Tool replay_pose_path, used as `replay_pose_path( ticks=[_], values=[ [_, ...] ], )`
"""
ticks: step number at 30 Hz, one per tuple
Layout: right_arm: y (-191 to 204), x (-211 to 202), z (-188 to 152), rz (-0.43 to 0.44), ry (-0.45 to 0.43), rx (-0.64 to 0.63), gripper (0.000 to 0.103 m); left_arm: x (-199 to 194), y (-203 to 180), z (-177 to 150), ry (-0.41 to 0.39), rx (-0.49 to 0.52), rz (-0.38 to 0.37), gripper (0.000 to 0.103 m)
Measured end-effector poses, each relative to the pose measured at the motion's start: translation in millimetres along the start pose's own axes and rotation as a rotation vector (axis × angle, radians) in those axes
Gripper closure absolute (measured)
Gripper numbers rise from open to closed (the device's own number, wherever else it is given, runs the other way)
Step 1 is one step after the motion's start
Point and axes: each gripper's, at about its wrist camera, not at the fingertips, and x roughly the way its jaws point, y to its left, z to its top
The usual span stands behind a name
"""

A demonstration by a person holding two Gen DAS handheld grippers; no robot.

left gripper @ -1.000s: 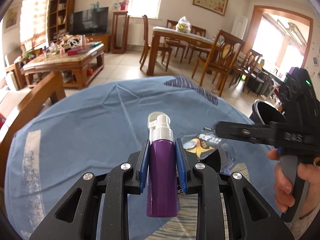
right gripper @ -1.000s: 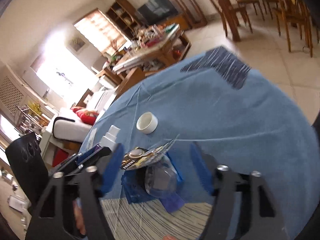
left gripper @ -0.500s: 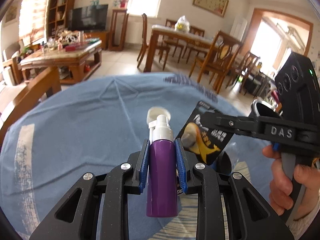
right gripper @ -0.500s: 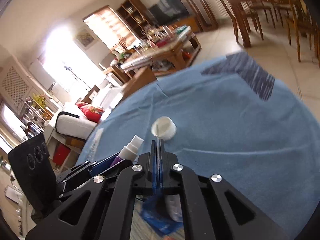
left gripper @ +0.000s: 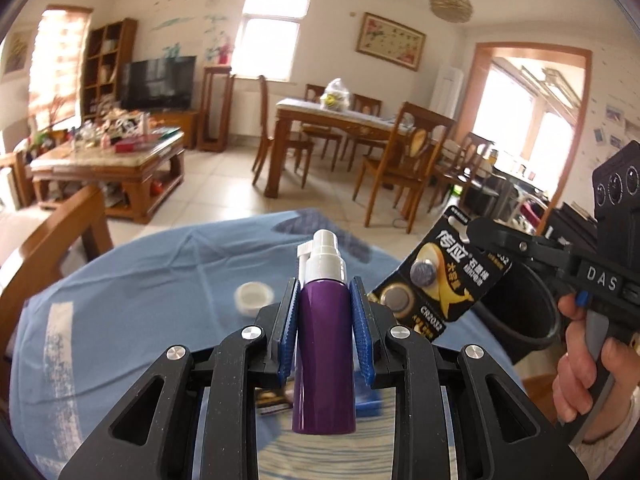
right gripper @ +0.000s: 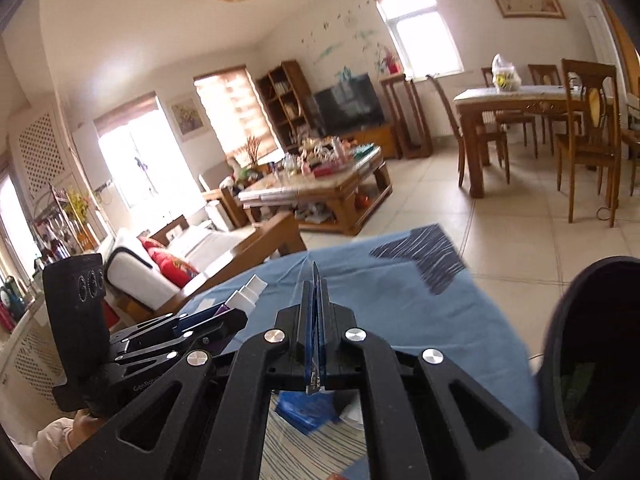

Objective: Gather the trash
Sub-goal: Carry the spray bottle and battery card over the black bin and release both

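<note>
My left gripper [left gripper: 324, 304] is shut on a purple spray bottle [left gripper: 323, 356] with a white pump top and holds it above the blue tablecloth [left gripper: 140, 320]. My right gripper [right gripper: 315, 300] is shut on a black and gold battery blister card [left gripper: 440, 276], lifted off the table; in the right wrist view the card shows edge-on [right gripper: 316, 320]. A black trash bin [right gripper: 592, 360] stands just right of the table, and it also shows in the left wrist view [left gripper: 524, 312] behind the card. The left gripper and bottle show in the right wrist view [right gripper: 208, 320].
A white cap [left gripper: 253, 298] lies on the cloth ahead of the bottle. Blue wrappers [right gripper: 308, 408] and a small dark packet [left gripper: 272, 400] lie under the grippers. A wooden chair back [left gripper: 52, 240] stands at the table's left. A dining table and chairs [left gripper: 360, 140] stand beyond.
My right gripper closed on the battery card, lifted it off the table and carried it up and right toward the bin. The left gripper with the bottle rose slightly.
</note>
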Motion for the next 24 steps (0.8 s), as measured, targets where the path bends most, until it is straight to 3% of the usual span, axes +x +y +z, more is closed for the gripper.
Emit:
replay_pose_path(
  ticks=[9,24],
  values=[
    [-57,-76,3,-0.101,-0.118,0.038,0.101,14,-79,14,0.001,0.093,-0.101,0.077],
    [-154,-163,-15,-0.363,-0.232,0.152,0.100,94,-234,-4,0.056,0.243,-0.311,0.077]
  ],
)
